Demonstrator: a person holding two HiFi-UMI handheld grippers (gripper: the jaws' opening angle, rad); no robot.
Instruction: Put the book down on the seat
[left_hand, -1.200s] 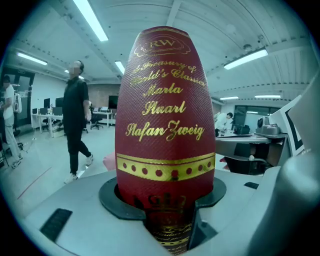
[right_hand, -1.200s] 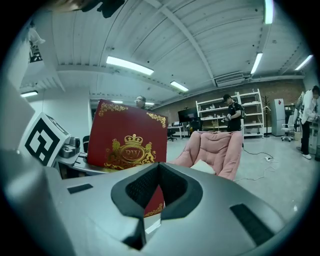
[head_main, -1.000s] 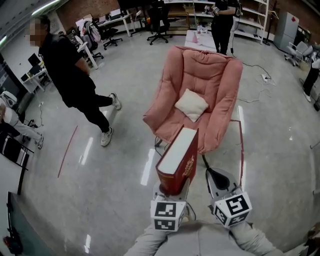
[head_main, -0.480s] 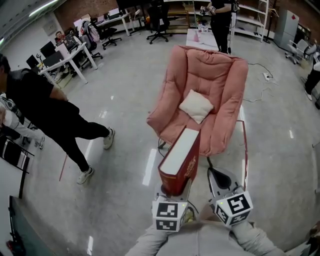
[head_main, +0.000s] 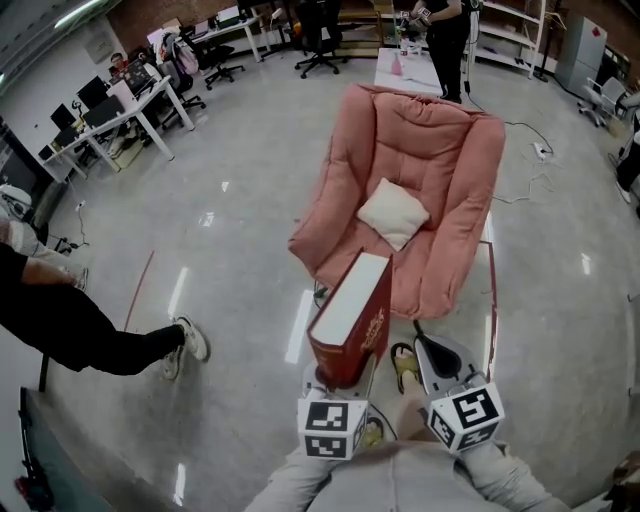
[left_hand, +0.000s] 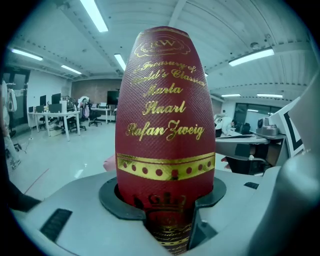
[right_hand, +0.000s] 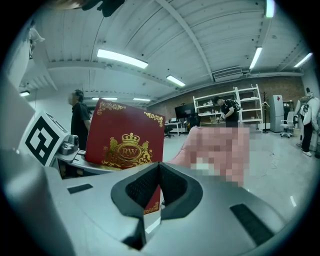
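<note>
A thick red book (head_main: 352, 318) with gold print stands upright in my left gripper (head_main: 340, 380), which is shut on its lower end. In the left gripper view the spine (left_hand: 165, 125) fills the middle, and the jaws of that gripper (left_hand: 167, 220) clamp it from both sides. Beyond the book stands a pink padded armchair (head_main: 425, 160) with a white cushion (head_main: 392, 212) on its seat. The book hangs in front of the chair's front edge, not over the seat. My right gripper (head_main: 437, 362) is beside the book on the right, shut and empty (right_hand: 159, 172); the book's cover (right_hand: 125, 137) shows to its left.
A person's leg in black (head_main: 90, 335) reaches in from the left. Another person (head_main: 445, 40) stands behind the chair by a table. Desks and office chairs (head_main: 120, 105) line the far left. A cable (head_main: 520, 185) lies on the floor right of the chair.
The person in black has walked from the back left towards the lower left, now mostly out of view. The book and both grippers have barely moved.
</note>
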